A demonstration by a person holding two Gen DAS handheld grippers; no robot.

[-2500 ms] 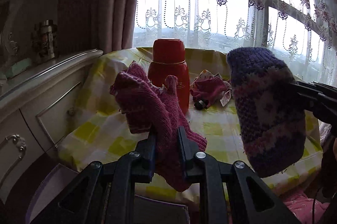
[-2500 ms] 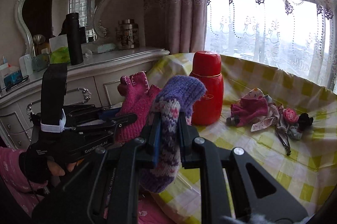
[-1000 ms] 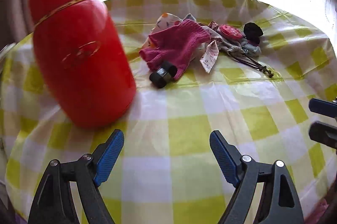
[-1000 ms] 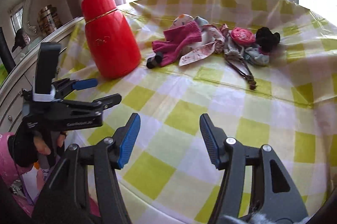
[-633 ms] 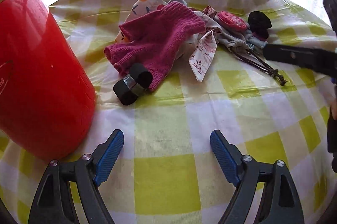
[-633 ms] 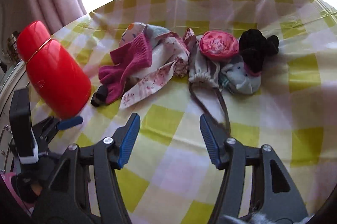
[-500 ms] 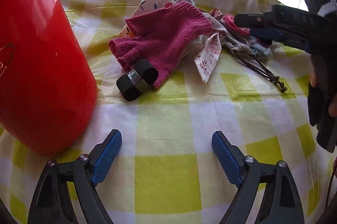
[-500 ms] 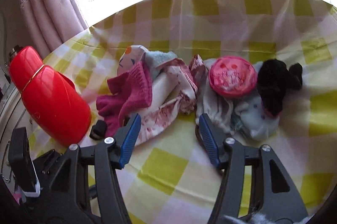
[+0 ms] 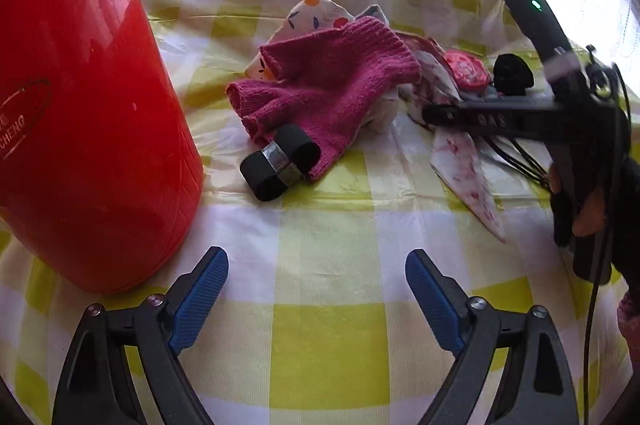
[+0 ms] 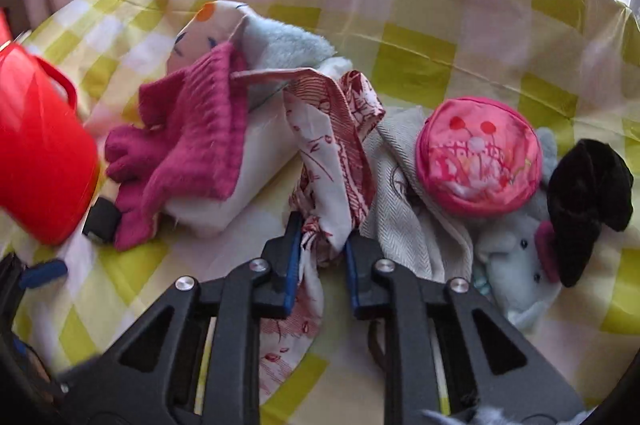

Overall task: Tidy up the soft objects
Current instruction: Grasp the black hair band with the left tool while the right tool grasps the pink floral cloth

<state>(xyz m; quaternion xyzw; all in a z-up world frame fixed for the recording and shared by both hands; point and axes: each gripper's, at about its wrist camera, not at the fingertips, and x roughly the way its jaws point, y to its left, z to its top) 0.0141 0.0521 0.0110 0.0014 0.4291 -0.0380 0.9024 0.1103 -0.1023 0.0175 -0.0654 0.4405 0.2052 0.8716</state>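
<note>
Several soft things lay heaped on a glossy yellow-and-white checked tablecloth (image 9: 328,353); a ribbed magenta knit glove (image 9: 332,93), fingerless and loosely crumpled, sat on top at the left of the pile, with a white pouch dotted in orange and red (image 9: 316,13) tucked behind it; a black elastic strap with a metallic band (image 9: 278,161) curled into two loops against the glove's edge. A thin white cloth printed with red figures (image 10: 324,161) draped in folds through the middle of the heap; beside it lay a beige herringbone drawstring bag (image 10: 400,193), a round shiny pink zip pouch (image 10: 478,155), a pale blue plush toy (image 10: 516,273) and a fuzzy black scrunchie (image 10: 584,185). A smooth red plastic flask (image 9: 80,129) stood upright at the left, near the glove but apart from it.

The right gripper (image 10: 320,243) was closing; a bunched fold of the printed cloth sat squarely between its blue pads, which pressed it from both sides, and the loose tail hung down past the fingers onto the tablecloth. The left gripper (image 9: 316,289) hovered with its jaws spread wide and still widening, nothing between them; the glove and strap lay ahead of its tips, well short of the blue ribbed pads (image 9: 200,299).
</note>
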